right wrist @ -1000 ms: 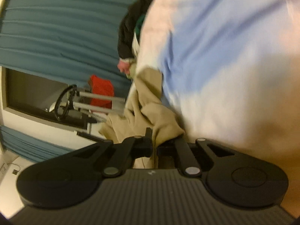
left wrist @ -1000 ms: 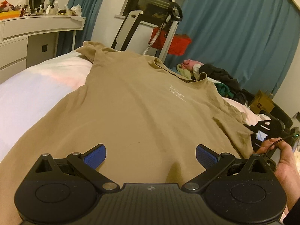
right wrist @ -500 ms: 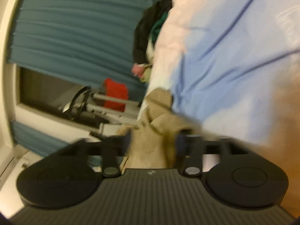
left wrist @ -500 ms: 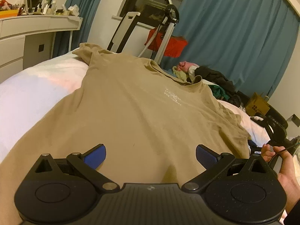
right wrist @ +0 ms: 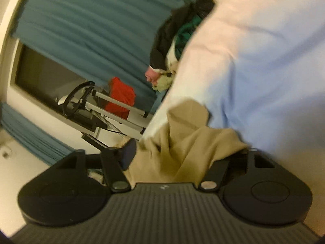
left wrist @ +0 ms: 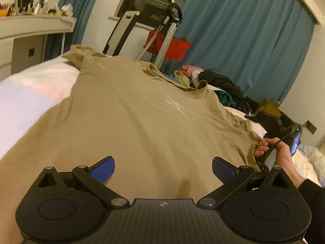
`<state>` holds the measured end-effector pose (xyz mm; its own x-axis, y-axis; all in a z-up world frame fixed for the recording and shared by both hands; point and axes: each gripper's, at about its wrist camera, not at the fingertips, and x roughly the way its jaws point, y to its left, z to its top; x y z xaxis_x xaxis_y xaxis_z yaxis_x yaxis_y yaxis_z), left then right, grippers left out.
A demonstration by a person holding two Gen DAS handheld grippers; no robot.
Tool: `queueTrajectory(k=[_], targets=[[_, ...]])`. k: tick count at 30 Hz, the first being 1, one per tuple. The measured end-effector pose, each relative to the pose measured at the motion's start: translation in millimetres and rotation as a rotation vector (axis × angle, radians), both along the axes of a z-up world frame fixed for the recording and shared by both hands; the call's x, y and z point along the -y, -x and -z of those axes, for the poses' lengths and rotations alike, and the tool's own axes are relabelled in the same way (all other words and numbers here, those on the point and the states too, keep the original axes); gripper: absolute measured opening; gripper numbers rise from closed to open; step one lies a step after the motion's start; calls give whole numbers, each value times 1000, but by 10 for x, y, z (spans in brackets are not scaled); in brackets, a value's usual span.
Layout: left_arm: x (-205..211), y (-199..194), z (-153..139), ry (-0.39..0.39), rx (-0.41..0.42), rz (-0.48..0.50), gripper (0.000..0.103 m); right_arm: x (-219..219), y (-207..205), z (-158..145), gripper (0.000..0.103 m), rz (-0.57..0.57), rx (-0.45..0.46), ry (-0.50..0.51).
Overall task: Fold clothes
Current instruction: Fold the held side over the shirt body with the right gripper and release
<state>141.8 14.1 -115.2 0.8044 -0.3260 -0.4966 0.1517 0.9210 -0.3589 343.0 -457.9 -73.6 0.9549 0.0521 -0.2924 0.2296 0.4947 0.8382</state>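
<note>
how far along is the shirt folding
Early. Done: the tan shirt lies spread flat on the bed, front up, no fold in it yet. In hand: the right hand-held gripper is open, with the shirt's bunched edge lying between its fingers; the left hand-held gripper is open over the hem, holding nothing. Left: every fold, plus the pile of clothes beyond the collar.

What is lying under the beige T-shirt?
The T-shirt lies spread on a bed with a white sheet, bare at its left side and beyond its right sleeve. What lies directly under the shirt is covered and cannot be seen.
</note>
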Motion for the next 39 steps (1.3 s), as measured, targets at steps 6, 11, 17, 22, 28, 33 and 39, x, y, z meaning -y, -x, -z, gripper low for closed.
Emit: queueTrajectory(k=[6,11,17,22,28,33,39], targets=[[37,-88,27,-7,2,8,103,166,-193,-239,11,-26,-48,182],[-6,-76,-25,9,25,-19,103,261,33,-448,5,109,-32,322],[-241,71,-249,57,84,-93,103,-255,40,-1112,4,95,-15,586],[-378,108,-434,-16,124,-146,103,-1051,-95,-1578,4,26,5,814],[-926,30,-478,101,58,-264,103,-2226,-272,-1709,4,-126,59,992],[-1329,-71,-409,120,9,-352,103,-3178,-611,-1224,5,-292,-2,1158],[-1456,-224,-297,54,-37,-358,103,-3644,-926,-690,6,-420,-153,1179]])
